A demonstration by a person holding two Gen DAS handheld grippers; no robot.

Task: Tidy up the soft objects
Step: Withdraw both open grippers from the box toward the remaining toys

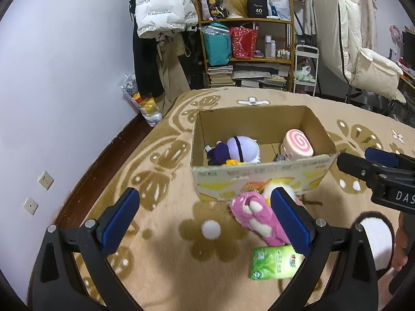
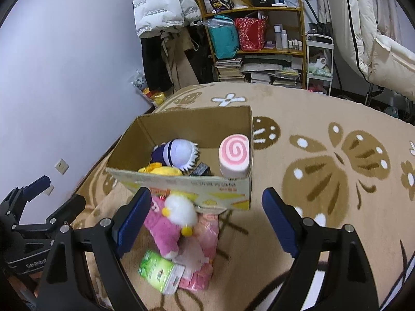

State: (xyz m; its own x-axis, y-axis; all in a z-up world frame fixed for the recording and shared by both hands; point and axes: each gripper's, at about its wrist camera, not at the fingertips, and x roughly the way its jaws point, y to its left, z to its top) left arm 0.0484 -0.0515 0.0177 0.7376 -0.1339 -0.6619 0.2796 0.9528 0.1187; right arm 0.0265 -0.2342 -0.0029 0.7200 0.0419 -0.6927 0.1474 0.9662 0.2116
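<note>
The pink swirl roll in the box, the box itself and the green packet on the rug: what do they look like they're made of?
Pink swirl roll: probably squishy foam or smooth plush; matte, with rounded edges. Box: corrugated cardboard, raw brown inside, printed and scuffed outside. Green packet: thin glossy plastic film, shiny and crinkled, likely a tissue pack.

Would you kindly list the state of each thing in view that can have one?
Cardboard box: open-topped, upright on the rug.
Swirl roll plush: inside the box, right end.
Purple-white doll: lying inside the box.
Pink plush: on the rug outside the box.
Green tissue pack: flat on the rug.
Left claw: open, empty.
Right claw: open, empty.
</note>
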